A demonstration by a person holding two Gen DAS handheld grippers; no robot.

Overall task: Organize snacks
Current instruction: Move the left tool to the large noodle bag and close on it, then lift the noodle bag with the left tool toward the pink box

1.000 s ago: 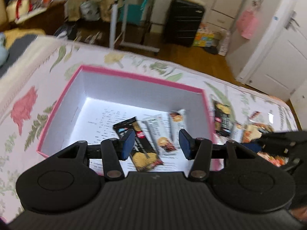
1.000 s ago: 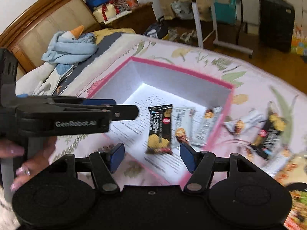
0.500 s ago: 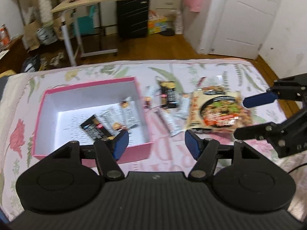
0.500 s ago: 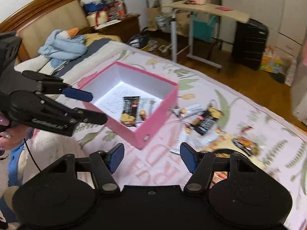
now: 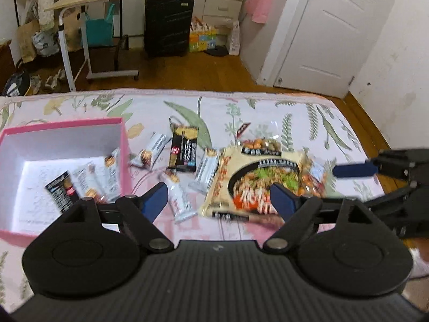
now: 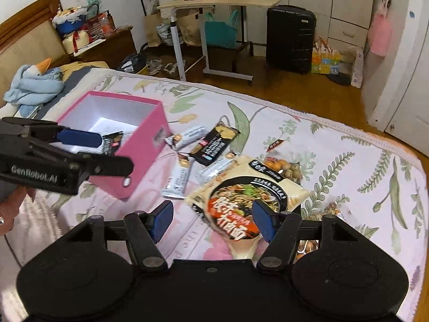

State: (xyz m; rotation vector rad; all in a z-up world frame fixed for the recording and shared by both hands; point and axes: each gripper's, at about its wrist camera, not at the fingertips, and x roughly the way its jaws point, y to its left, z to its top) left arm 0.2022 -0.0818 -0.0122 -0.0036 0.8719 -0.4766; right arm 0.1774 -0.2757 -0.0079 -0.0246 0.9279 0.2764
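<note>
Noodles, a big soft crinkly packet point(image 6: 248, 196) lying near on the bedspread point(image 6: 348, 166) right of the pink box point(image 6: 142, 145), look light and slippery, best pinched by an edge seam; the left gripper point(image 5: 218, 201), jaws just widened, and the right gripper point(image 6: 213, 221) both gape empty.

- Left tool point(image 5: 218, 201): a second ago poised over the pink box point(image 5: 124, 145), its jaws narrow; now past the box's right wall, above the loose bars on the bed — jaws have just been opening, nothing between them.
- Right tool point(image 6: 211, 221): formerly at the box's near edge; now over the noodle packet point(image 6: 241, 187), empty.
- Box: from filling both views to lying at the left.
</note>
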